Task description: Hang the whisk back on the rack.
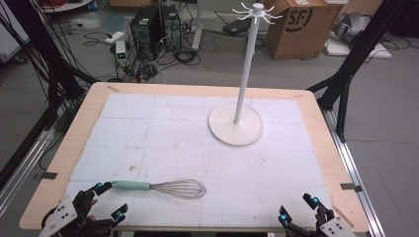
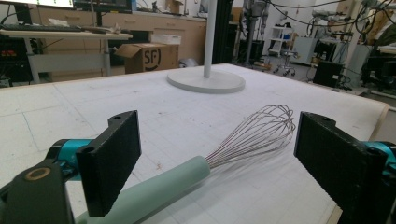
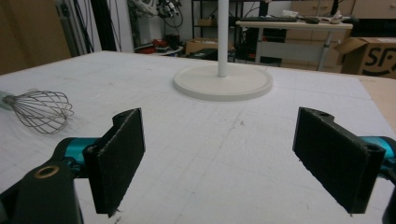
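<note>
Left gripper (image 1: 109, 201) wide open around whisk handle (image 1: 131, 185), ungripped.

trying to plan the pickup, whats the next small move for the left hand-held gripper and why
Probably close the left hand-held gripper on the whisk. Its jaws are open with the green handle lying between them on the mat, nothing gripped yet. The right hand-held gripper sits open, away from it.

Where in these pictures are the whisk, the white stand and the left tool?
whisk (image 1: 129, 185), high view, on its green handle.
white stand (image 1: 235, 131), high view, on its round base.
left tool (image 1: 109, 201), high view, midway between its fingertips.
</note>
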`<state>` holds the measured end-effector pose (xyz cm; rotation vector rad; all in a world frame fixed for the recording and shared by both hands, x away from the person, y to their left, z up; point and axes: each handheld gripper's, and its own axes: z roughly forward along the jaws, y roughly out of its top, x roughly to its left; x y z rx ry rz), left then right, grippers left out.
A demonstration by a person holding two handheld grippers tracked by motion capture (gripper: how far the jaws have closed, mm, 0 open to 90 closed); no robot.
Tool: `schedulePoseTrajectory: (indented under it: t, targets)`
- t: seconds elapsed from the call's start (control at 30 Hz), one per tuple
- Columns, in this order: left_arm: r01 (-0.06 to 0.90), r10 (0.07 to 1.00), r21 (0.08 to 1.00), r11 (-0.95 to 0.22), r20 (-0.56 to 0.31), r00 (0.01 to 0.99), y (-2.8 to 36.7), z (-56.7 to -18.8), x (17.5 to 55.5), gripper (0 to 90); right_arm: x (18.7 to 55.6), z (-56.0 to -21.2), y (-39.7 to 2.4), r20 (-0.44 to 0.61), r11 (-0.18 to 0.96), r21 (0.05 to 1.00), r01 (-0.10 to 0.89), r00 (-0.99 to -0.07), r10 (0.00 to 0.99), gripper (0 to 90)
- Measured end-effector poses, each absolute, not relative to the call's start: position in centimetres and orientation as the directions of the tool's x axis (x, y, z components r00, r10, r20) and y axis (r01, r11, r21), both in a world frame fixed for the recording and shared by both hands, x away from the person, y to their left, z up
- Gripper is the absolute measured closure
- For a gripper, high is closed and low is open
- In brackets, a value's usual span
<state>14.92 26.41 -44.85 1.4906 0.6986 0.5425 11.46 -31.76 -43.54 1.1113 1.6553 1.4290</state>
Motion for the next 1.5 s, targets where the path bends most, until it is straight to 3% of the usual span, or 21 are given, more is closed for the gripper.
schedulePoseTrajectory:
  t: [0.27,0.4,0.6,0.9,1.23,1.5]
  targets:
    - [0.098,0.714,0.995,0.029,-0.089,0.694,26.5,-44.9,14.9,15.3,12.3,-41.9,-30.6,0.123,-0.045,0.985,0.167,-0.493,0.861,16.0]
    - [0.1,0.719,0.995,0.025,-0.087,0.689,26.5,-45.0,14.8,15.3,14.4,-39.2,-27.5,0.04,0.036,0.993,0.116,-0.592,0.805,16.0]
    - [0.101,0.721,0.994,0.032,-0.093,0.687,26.6,-45.0,14.8,15.3,18.1,-36.8,-22.0,-0.014,0.157,0.979,0.127,-0.733,0.68,16.0]
    - [0.098,0.721,0.994,0.041,-0.097,0.686,26.8,-45.1,14.6,15.2,23.1,-36.0,-13.3,-0.052,0.353,0.923,0.155,-0.857,0.513,17.8]
    - [0.096,0.719,0.994,0.051,-0.103,0.687,27.0,-45.1,14.6,15.3,27.6,-36.5,-8.6,-0.023,0.465,0.862,0.203,-0.9,0.435,19.5]
    - [0.097,0.702,0.995,0.038,-0.096,0.705,26.5,-45.0,14.6,15.2,29.2,-37.2,-5.3,-0.005,0.538,0.817,0.208,-0.93,0.368,20.6]
